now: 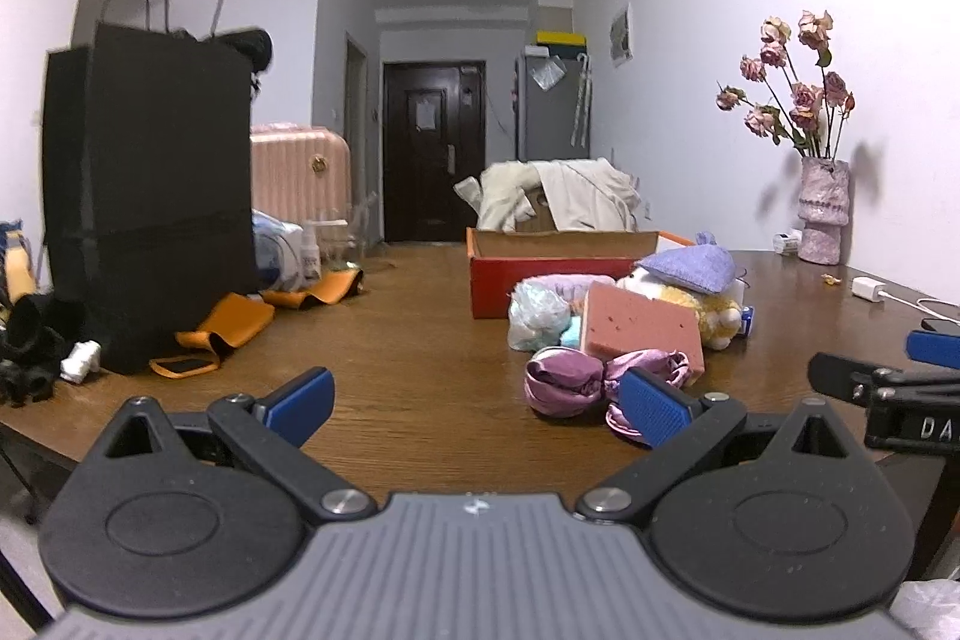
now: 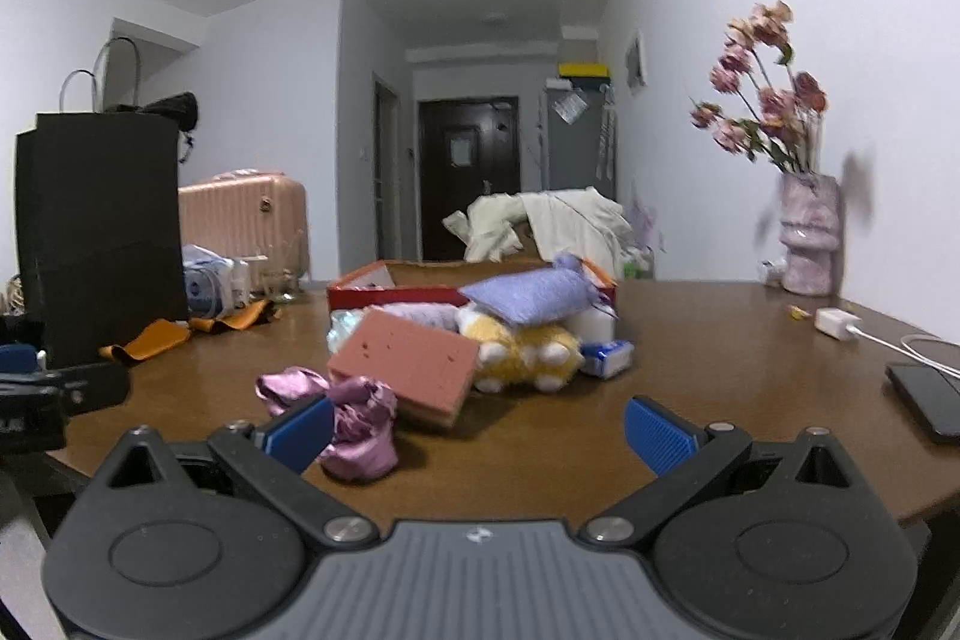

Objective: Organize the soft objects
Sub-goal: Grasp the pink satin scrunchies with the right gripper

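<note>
Now we hold both tongs, left (image 1: 474,403) and right (image 2: 477,430), spread wide and empty above the worktop (image 1: 420,328); the soft pile (image 1: 636,316) sits just before the red box (image 1: 498,274).

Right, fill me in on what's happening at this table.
A person holds two handheld grippers over a wooden table, both open and empty. Ahead lies a heap of soft things: a pink sponge, a yellow plush toy, a lilac pouch and a purple cloth. The red box behind awaits them.
</note>
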A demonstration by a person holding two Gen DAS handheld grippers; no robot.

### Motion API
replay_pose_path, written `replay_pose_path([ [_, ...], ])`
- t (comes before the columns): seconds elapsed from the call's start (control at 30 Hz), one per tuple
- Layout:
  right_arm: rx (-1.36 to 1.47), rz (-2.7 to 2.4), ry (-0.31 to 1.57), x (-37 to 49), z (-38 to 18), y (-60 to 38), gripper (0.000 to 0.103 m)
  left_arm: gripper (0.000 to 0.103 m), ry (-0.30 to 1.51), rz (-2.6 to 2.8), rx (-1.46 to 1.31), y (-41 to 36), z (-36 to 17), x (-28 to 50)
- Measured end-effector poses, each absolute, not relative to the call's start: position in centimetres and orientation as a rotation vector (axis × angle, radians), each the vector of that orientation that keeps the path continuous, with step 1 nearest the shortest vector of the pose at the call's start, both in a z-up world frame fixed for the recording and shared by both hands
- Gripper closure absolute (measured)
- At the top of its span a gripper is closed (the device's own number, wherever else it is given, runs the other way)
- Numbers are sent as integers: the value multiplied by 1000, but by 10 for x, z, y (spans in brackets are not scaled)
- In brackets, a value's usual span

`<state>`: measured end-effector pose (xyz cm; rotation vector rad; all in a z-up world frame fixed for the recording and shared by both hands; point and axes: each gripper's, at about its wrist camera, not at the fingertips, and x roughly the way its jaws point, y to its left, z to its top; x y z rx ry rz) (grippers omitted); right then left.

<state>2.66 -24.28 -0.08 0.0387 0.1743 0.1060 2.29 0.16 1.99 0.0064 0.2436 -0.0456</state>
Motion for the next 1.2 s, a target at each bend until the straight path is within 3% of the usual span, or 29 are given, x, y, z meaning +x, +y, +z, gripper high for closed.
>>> replay_pose_path([
  [0.17, 131, 255, 252, 54, -8, -242, 0, 0, 300, -81, 19, 0, 15, 54],
  [0.3, 215, 289, 337, 88, -10, -241, 12, 4, 350, -169, -4, -3, 14, 90],
  [0.5, 275, 302, 397, 137, -8, -241, 32, 40, 462, -274, -33, -8, 4, 149],
  [0.53, 281, 307, 410, 144, -9, -239, 35, 52, 489, -290, -49, -7, 0, 157],
  [0.57, 287, 314, 425, 151, -12, -238, 40, 71, 517, -311, -64, -5, -2, 164],
  [0.63, 300, 335, 461, 164, -18, -234, 55, 82, 550, -356, -91, -3, -6, 173],
  [0.7, 317, 361, 485, 171, -23, -232, 77, 88, 550, -366, -88, -3, -7, 174],
  [0.73, 319, 372, 490, 173, -23, -231, 78, 92, 552, -370, -87, -2, -7, 174],
  [0.87, 302, 398, 495, 170, -22, -227, 89, 100, 555, -380, -88, -2, -5, 170],
  [1.2, 251, 506, 409, 138, 23, -227, 92, 102, 416, -407, -87, -1, 45, 133],
])
